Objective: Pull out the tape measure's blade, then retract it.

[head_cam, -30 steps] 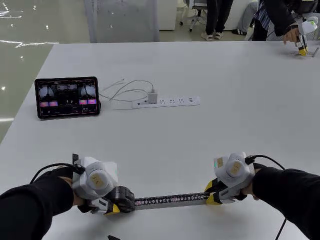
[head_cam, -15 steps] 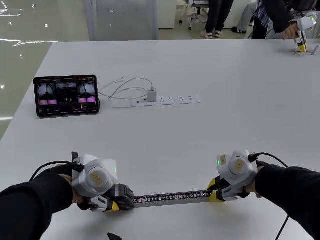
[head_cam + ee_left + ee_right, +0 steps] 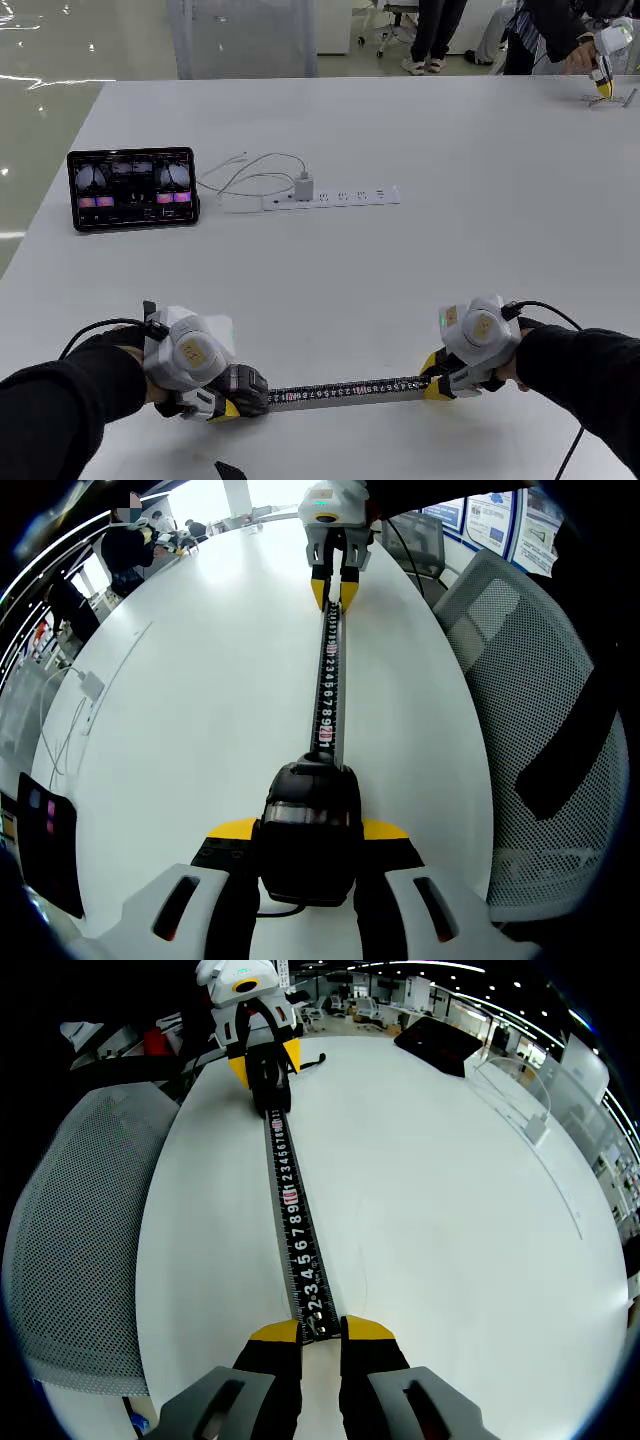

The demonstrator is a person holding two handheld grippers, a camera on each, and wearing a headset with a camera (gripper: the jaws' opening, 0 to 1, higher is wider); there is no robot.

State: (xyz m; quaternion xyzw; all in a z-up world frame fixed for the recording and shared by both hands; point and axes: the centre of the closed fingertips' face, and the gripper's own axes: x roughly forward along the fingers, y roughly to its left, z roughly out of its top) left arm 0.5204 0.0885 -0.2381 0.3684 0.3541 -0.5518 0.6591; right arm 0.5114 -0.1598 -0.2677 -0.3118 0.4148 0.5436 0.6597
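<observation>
Your left tongs (image 3: 232, 405) clamp the tape measure (image 3: 245, 387); your right tongs (image 3: 432, 390) pinch its blade (image 3: 345, 392). Head view adds a tablet (image 3: 132, 189) at 10 o'clock; gripper views, a mesh chair (image 3: 500, 660).

Right gripper (image 3: 431, 379) now sits farther to the person's right than a second ago, its jaws closed on the tip of the blade (image 3: 345, 391). We note it stepping outward in each picture. More blade lies drawn out along the table (image 3: 400, 270). The strip between the tape case (image 3: 248, 389) and the right gripper's jaws is longer than before and shows more printed numbers. The right sleeve (image 3: 585, 375) has gone rightward with it. We see the tablet (image 3: 132, 188) and power strip (image 3: 335, 200) a touch higher in the head view; we log that as camera shift, not a move of the things.
</observation>
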